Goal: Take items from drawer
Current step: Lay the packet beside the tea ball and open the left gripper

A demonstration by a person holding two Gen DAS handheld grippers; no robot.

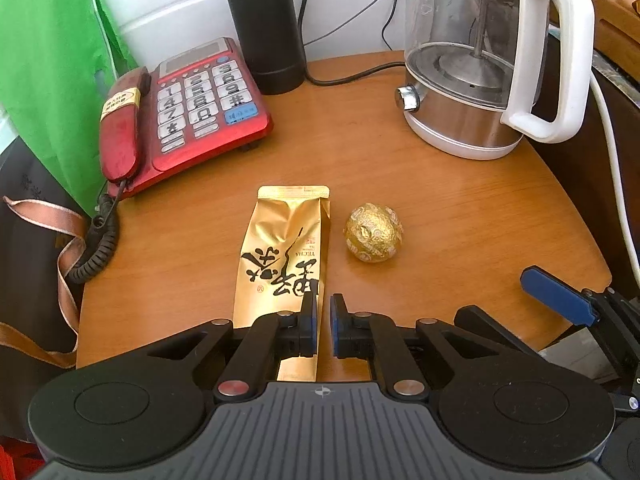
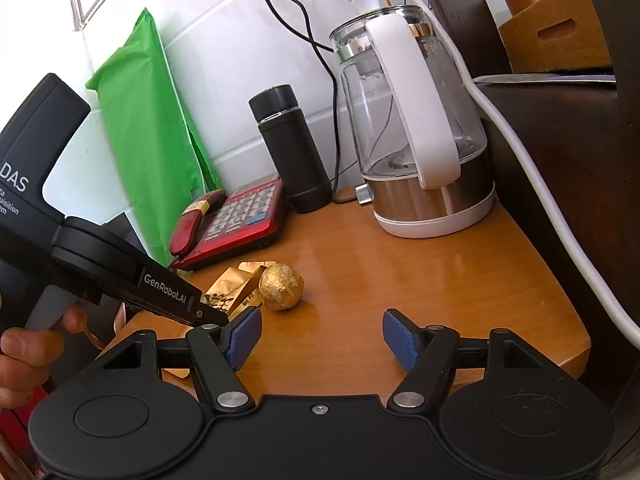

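Observation:
A gold tea packet [image 1: 284, 256] with black characters lies flat on the round wooden table [image 1: 460, 208]. A gold foil ball [image 1: 374, 233] sits just right of it. My left gripper [image 1: 324, 320] hovers over the packet's near end, its jaws nearly closed with a thin gap and nothing between them. My right gripper [image 2: 320, 338] is open and empty above the table's near right part; its blue pad shows in the left wrist view [image 1: 558, 300]. In the right wrist view the ball [image 2: 281, 287] lies ahead to the left, the packet [image 2: 230, 294] partly hidden behind the left gripper. No drawer is in view.
A red telephone [image 1: 180, 112] with its coiled cord stands at the back left. A black flask [image 1: 264, 28] and a glass kettle [image 1: 480, 64] stand at the back. A green bag [image 1: 52, 80] hangs on the left. Dark furniture [image 2: 560, 160] with a white cable borders the right.

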